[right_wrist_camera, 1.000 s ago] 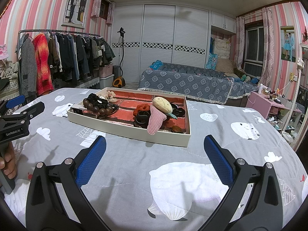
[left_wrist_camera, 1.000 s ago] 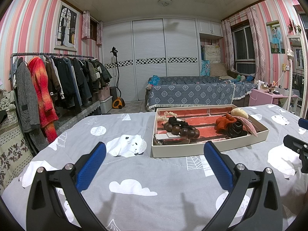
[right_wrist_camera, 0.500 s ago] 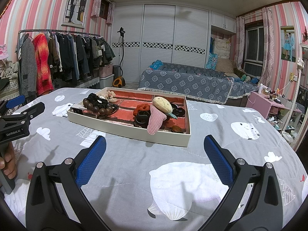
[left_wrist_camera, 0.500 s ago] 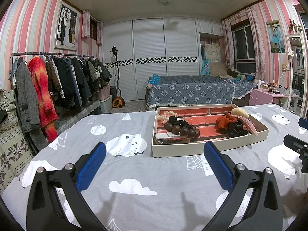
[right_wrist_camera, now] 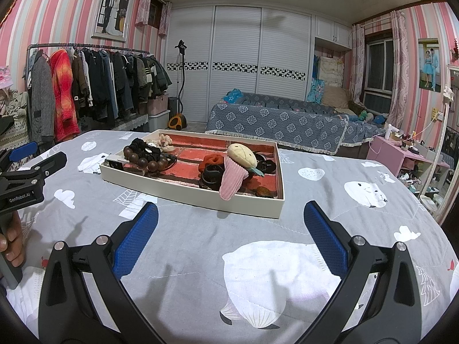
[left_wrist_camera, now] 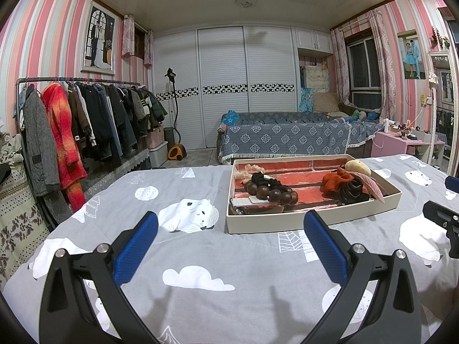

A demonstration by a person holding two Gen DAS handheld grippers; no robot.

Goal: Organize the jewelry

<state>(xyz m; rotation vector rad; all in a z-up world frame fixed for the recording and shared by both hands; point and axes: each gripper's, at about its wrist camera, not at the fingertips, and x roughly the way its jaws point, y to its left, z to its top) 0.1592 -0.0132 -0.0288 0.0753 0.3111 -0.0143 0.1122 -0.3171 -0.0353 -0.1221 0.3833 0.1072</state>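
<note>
Jewelry tray (right_wrist_camera: 183,193) mid-bedspread (right_wrist_camera: 200,258); both hand-held grippers gaping, short of near rim.

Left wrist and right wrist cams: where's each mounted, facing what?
Left wrist: on the left gripper, above the bedspread, facing the tray from its left; right gripper's tip at the right edge.
Right wrist: on the right gripper, facing the tray's near corner; left gripper and a hand at left.
Shared: tray, wooden bead bracelet.
</note>
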